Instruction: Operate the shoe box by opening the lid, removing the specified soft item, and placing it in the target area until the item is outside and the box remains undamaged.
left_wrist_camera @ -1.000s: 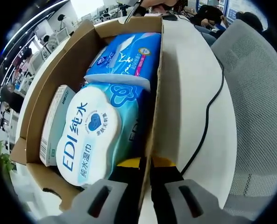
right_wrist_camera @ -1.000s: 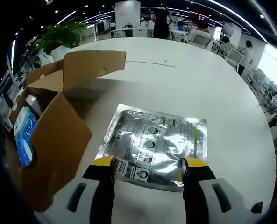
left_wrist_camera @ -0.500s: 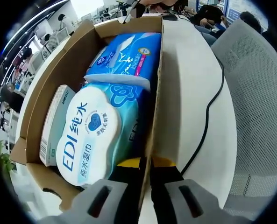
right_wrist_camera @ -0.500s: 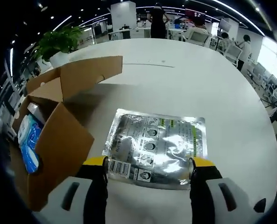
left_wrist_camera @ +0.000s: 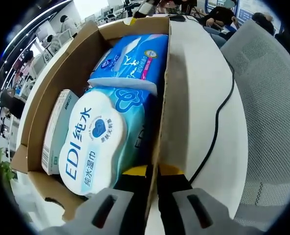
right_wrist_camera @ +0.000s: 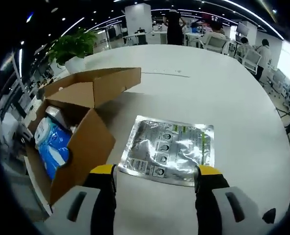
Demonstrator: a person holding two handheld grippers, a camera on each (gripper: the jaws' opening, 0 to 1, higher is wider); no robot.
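Left gripper (left_wrist_camera: pixel 152 172) clamps the shoe box (left_wrist_camera: pixel 160 122) wall; right gripper (right_wrist_camera: pixel 155 172), jaws apart, hovers over the silver pouch (right_wrist_camera: pixel 168 152) lying flat on the tabletop (right_wrist_camera: pixel 242 112). Pouch appears light, limp, slippery; best pinched by an edge.

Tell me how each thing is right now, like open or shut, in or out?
shoe box: open, flaps up.
silver pouch: out, flat on the white table.
wipes pack: inside the box.
blue pack: inside the box.
left gripper: shut on the box wall.
right gripper: open, holding nothing.
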